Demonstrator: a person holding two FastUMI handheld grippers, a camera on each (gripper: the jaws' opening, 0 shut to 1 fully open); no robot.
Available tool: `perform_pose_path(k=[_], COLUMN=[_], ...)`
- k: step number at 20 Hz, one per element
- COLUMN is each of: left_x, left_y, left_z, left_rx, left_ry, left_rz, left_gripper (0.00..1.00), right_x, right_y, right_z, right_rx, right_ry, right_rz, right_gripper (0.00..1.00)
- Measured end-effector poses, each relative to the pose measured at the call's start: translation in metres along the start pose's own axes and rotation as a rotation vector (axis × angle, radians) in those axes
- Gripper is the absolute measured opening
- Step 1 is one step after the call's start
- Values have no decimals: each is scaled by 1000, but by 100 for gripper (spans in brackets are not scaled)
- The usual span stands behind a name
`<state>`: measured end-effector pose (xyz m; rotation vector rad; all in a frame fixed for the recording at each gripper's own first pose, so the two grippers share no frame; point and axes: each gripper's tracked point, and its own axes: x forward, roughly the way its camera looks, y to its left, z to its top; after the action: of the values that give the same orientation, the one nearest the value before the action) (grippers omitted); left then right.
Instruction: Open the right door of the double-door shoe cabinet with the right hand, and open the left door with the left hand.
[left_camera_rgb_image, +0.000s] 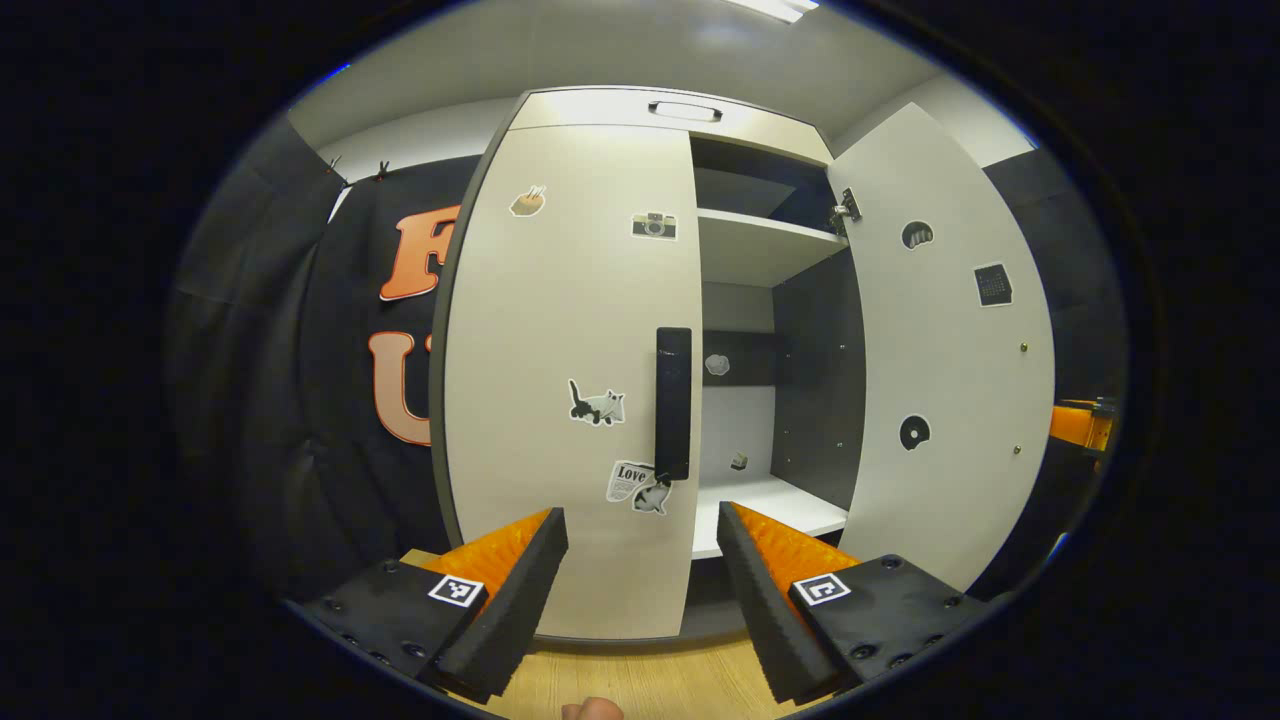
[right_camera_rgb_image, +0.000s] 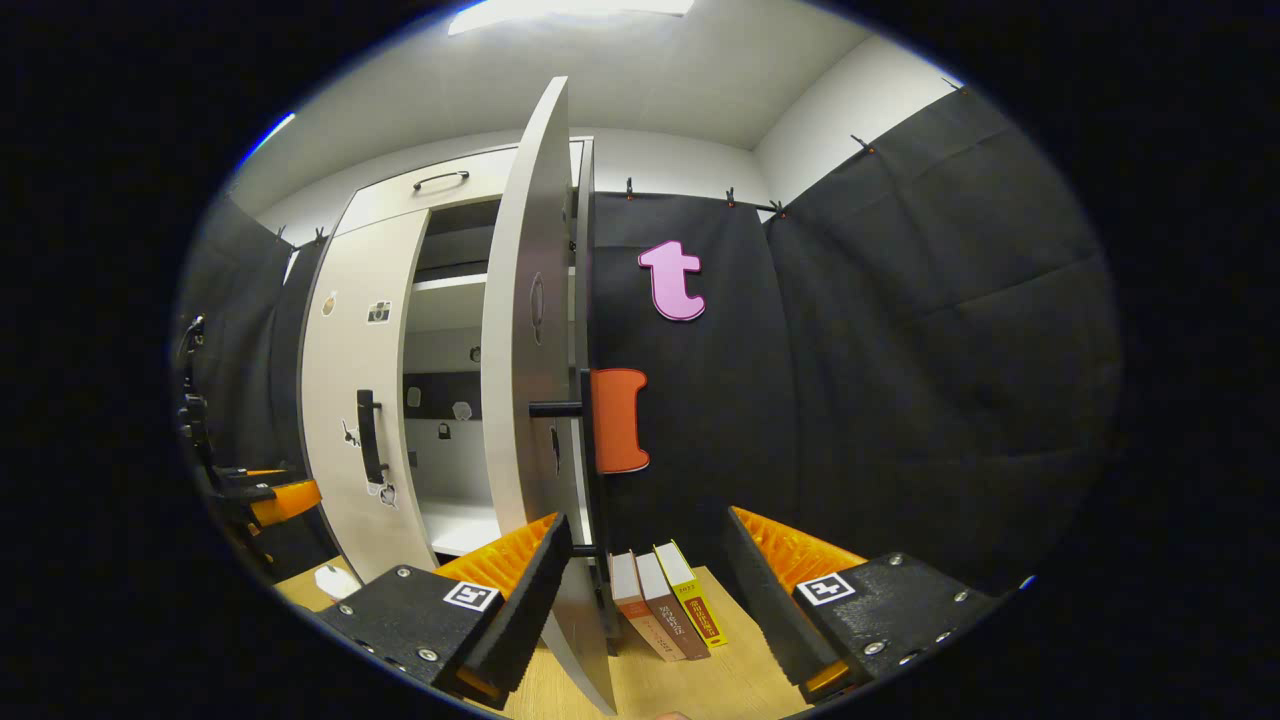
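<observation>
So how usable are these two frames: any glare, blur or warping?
Left gripper view: sharp; glare on the cabinet top under the ceiling light; the left door bows with the fisheye. Right gripper view: sharp; the right door curves, and the booth's right side is dim.

Walls: black cloth (right_camera_rgb_image: 900, 330) is hanging from clips across the booth; white wall (right_camera_rgb_image: 830, 110) is showing above it at 1 o'clock in the right gripper view.
Ceiling: white ceiling (right_camera_rgb_image: 650, 80) is carrying a lit panel (right_camera_rgb_image: 560, 10) glowing at 12 o'clock.
Surface: light wooden tabletop (left_camera_rgb_image: 650, 685) is lying at 6 o'clock.
Books: three books (right_camera_rgb_image: 665, 600) are leaning together on the wood, by the cloth.
</observation>
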<state>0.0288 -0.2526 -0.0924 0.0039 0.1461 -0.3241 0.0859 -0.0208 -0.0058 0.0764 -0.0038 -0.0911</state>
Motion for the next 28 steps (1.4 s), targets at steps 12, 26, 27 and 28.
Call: perform_pose_path(k=[12,26,27,28], left_x=[76,140,140,139], left_y=[-16,-3,-3,-1], left_z=[44,28,29,29], left_rx=[17,32,32,31], left_ry=[-82,-17,-17,-18], left_rz=[9,63,64,70], left_gripper=[97,96,92,92], right_x=[-1,-3,-3,-2], right_y=[5,2,3,5], right_z=[4,-3,-3,-3], right_rx=[-26,-4,-1,2], right_ry=[-52,-49,-49,-49], right_rz=[27,17,21,26], right_gripper=[92,92,92,93])
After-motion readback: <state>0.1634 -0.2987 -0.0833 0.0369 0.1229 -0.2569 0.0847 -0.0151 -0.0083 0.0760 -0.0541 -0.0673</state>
